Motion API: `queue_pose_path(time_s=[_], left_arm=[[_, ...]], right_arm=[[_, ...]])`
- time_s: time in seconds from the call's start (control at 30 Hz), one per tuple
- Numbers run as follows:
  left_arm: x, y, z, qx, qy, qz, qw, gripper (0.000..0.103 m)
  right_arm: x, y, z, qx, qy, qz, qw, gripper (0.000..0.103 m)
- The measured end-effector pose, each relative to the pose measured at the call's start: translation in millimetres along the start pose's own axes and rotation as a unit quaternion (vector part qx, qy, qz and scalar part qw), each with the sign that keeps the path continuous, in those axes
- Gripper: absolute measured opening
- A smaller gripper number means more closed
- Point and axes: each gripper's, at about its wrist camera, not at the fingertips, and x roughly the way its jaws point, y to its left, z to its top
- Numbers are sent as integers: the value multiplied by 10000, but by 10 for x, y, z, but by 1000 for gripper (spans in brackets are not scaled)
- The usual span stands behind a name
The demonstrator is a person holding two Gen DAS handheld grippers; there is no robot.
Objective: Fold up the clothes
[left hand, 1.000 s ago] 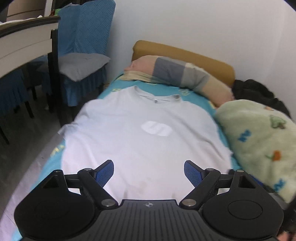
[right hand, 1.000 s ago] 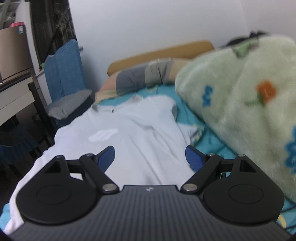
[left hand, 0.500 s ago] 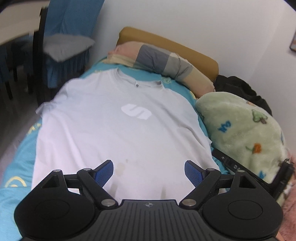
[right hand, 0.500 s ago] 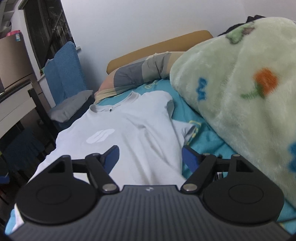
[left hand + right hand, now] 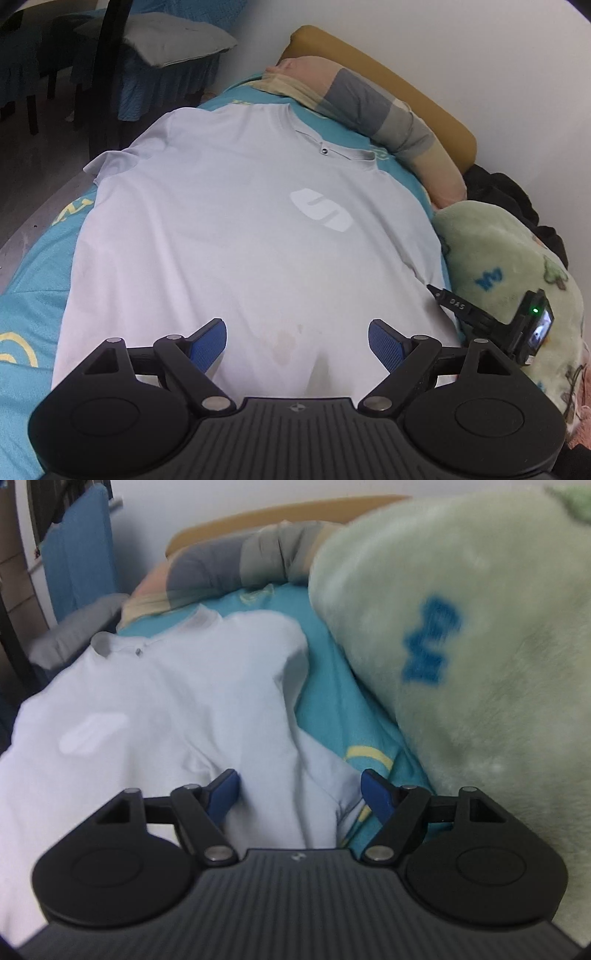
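Both grippers are closing in since a second ago, the left gripper [image 5: 296,341] and right gripper [image 5: 300,792] gaping empty over the white T-shirt [image 5: 236,229] lying flat mid-bed, the right needing to be pinching the sleeve [image 5: 325,775] edge cleanly beside the green blanket [image 5: 461,627].

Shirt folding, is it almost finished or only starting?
Only starting. Done: the shirt lies spread flat on the bed, no folds yet. In hand: nothing; the left gripper and right gripper are open, the right by a sleeve. Left: every fold.
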Motion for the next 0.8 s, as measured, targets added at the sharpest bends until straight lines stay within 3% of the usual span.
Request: queue_pose_path(time_s=[0.1,0.2,0.27,0.37,0.5,0.63,0.73,0.8], left_arm=[[36,-29,41,35,-45,-61,10000,85],[33,-73,74,92,-133,-50,9999,85],[14,-93,86,128,-209,-33,9997,85],[-42,-69,99,125,-324,53,9994,85],[-103,76,128,-197,-395,117,9990,84],[-149,197,123,-420,-363,161,9983,84],[-152,209,132,-505,-343,114,9981,84],[-142,182,131,-471,-342,101,9983,84]], right_arm=[[-83,248,-1,-568,-122,-150,9982,19],[-215,631,5,-1469,-316,-407,9878,9],[-304,946,-9,-2265,-501,-688,9703,8],[-452,1374,-72,-2976,-784,-473,9503,5],[-398,1804,-154,-3095,-537,95,9493,4],[-352,1742,-131,-2580,-575,257,9641,4],[-356,1368,10,-1810,-514,193,9820,15],[-360,1113,105,-1286,-465,145,9905,64]])
